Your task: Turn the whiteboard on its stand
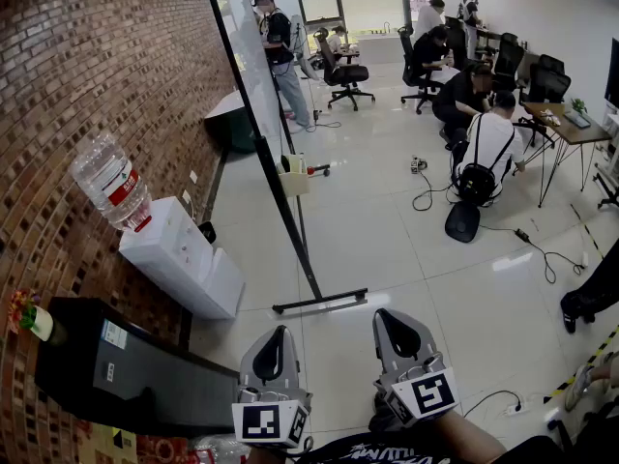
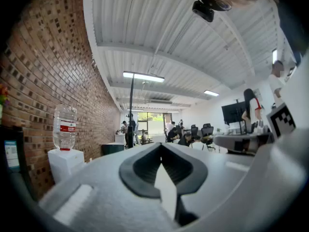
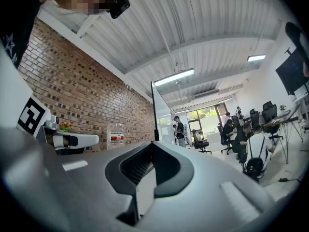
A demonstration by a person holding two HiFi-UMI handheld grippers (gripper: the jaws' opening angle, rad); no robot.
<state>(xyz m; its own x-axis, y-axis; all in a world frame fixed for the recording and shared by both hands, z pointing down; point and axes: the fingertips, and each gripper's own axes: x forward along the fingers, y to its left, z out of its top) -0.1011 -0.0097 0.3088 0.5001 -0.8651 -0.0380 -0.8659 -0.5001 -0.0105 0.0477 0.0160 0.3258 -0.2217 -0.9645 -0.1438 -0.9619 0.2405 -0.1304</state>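
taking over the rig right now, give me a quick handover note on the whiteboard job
Left gripper: shut, empty, held low in front of the person.
Right gripper: shut, empty, beside the left one.
Whiteboard: upright on its stand straight ahead, seen nearly edge-on. Its foot bar sits on the floor just beyond both grippers. A water dispenser stands to its left by the brick wall.
Done: nothing visible; neither gripper touches the board.
Left: step in, take the frame, turn the board on its stand.
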